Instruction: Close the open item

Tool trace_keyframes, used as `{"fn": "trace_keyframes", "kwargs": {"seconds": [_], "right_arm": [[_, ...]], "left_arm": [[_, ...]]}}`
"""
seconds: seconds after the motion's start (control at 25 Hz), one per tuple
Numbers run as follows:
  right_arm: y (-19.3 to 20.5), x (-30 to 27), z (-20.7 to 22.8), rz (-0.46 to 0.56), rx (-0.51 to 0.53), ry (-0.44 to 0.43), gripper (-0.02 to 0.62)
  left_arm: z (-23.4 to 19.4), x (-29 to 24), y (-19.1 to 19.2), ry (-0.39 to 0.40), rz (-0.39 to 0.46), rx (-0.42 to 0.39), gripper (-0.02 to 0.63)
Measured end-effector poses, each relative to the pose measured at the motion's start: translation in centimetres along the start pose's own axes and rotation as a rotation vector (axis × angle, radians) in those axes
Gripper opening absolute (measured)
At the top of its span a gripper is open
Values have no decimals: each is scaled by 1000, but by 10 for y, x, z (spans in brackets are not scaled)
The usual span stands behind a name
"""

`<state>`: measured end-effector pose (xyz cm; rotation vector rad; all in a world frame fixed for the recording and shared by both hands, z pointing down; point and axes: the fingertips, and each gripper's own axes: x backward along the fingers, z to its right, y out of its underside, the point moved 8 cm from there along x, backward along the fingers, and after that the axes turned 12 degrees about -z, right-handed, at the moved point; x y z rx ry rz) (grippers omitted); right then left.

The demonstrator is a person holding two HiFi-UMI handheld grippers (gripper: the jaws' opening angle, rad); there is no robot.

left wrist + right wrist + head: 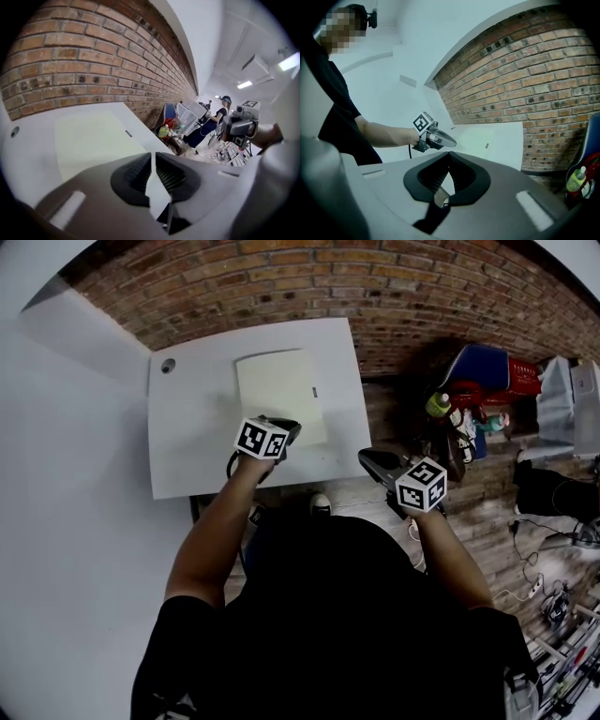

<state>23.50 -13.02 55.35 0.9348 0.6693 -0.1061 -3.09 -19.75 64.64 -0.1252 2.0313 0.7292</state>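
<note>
A flat, pale yellow case point(279, 395) lies shut on the white table point(197, 442), with a small dark tab point(315, 391) at its right edge. My left gripper point(289, 429) hovers over the case's near right corner. Its jaws stand together with only a thin slit and nothing between them point(153, 155). The left gripper view looks over the case point(89, 138) toward the brick wall. My right gripper point(367, 458) hangs off the table's right side, shut and empty point(449, 153). It faces the left gripper point(451, 142) and the case point(476, 139).
A brick wall point(375, 287) runs behind the table, which has a round grommet point(168, 365) at its far left corner. To the right, the floor holds a green bottle point(438, 405), a red basket point(520, 376) and cables point(530, 568).
</note>
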Motion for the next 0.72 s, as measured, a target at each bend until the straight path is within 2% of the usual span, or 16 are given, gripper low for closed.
{"fn": "trace_keyframes", "kwargs": {"seconds": [0.24,0.48,0.72], "right_arm": [[-19,17,17,53,11,52,2],[-39,42,35,131,17,130,2],[-44,64,44,167,15,178,2]], "left_arm": [[7,35,-10,-43,95,-3,13],[17,73,-21,-39,196,-22,5],[17,111,-20,-86,278,-14,5]]}}
